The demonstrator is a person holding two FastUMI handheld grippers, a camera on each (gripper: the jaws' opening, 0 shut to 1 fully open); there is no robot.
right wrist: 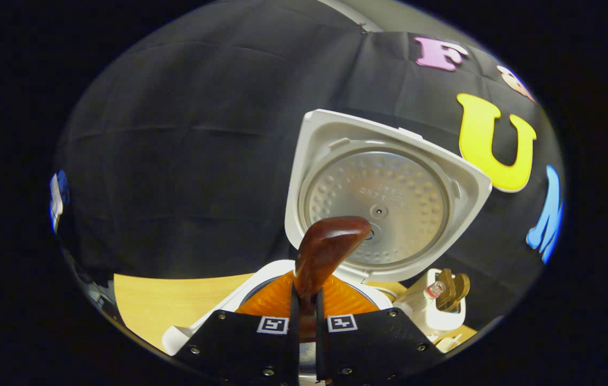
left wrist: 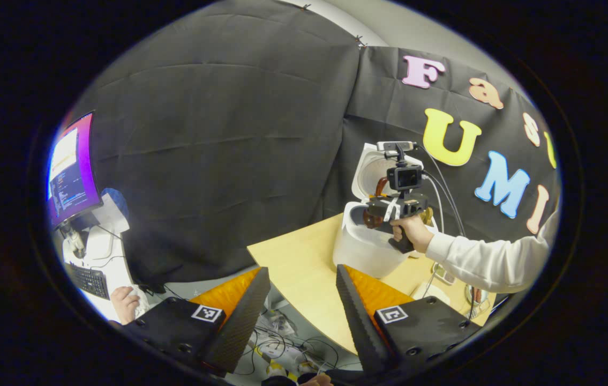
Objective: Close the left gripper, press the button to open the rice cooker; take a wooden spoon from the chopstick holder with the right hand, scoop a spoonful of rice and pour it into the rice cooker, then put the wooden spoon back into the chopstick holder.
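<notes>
The wooden spoon [right wrist: 330, 246] is pinched by the right gripper [right wrist: 305, 300] above the open rice cooker [right wrist: 384, 198] — left gripper [left wrist: 301, 305] spread — so rice could be spilled beside the pot if tipped off-centre.

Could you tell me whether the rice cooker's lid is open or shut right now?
Open. The rice cooker's lid stands raised behind the body, its dimpled metal inner plate facing the right gripper, which holds the wooden spoon.

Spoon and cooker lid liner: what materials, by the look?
Wooden spoon: dark glossy wood, probably lacquered; highlights on the bowl's back. Inner lid plate: dull grey metal, likely aluminium; dimpled surface. Lid shell: matte white plastic, it seems.
</notes>
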